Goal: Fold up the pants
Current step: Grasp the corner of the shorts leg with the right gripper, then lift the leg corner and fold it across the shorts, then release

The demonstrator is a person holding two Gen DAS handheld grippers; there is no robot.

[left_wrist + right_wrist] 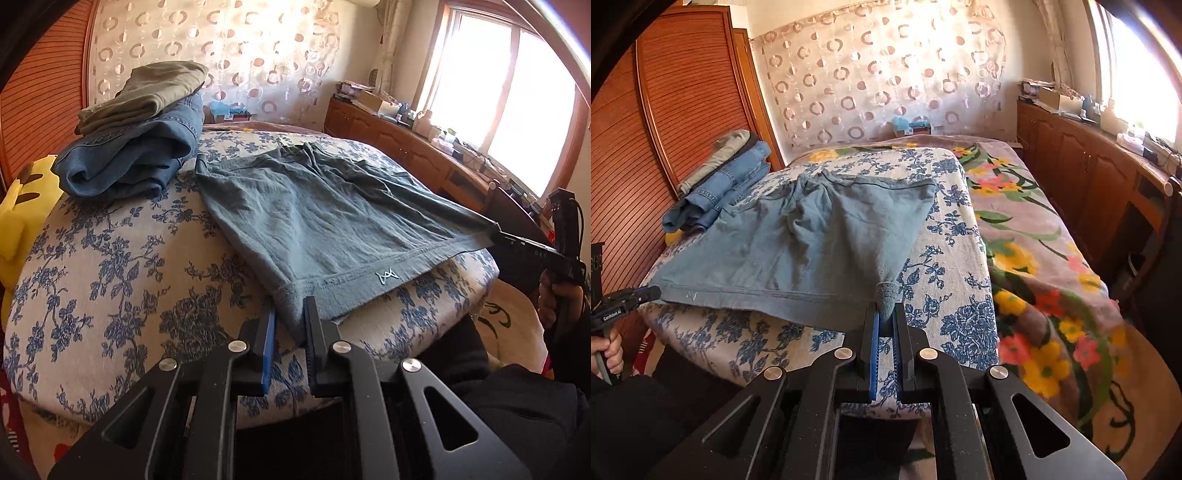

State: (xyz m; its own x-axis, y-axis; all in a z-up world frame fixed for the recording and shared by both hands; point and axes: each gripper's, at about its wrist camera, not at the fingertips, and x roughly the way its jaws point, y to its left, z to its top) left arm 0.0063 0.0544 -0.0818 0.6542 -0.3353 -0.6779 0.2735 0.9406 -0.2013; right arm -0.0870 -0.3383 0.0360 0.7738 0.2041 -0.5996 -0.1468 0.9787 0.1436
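Grey-blue pants [325,218] lie spread on the blue-flowered bed cover [122,266], hem edge toward me. My left gripper [290,310] is shut on the near left hem corner. My right gripper [886,308] is shut on the near right hem corner, which bunches up between its fingers. The pants also show in the right wrist view [798,243], stretched between both grippers. The right gripper appears at the right of the left wrist view [496,234], and the left gripper at the left of the right wrist view [652,293].
A pile of folded jeans and khaki pants [136,136] sits at the bed's far left, by the wooden wardrobe [665,110]. A yellow plush [18,218] lies at the left. A flowered blanket [1045,243] covers the bed's right side. Wooden cabinets [1089,177] line the right wall.
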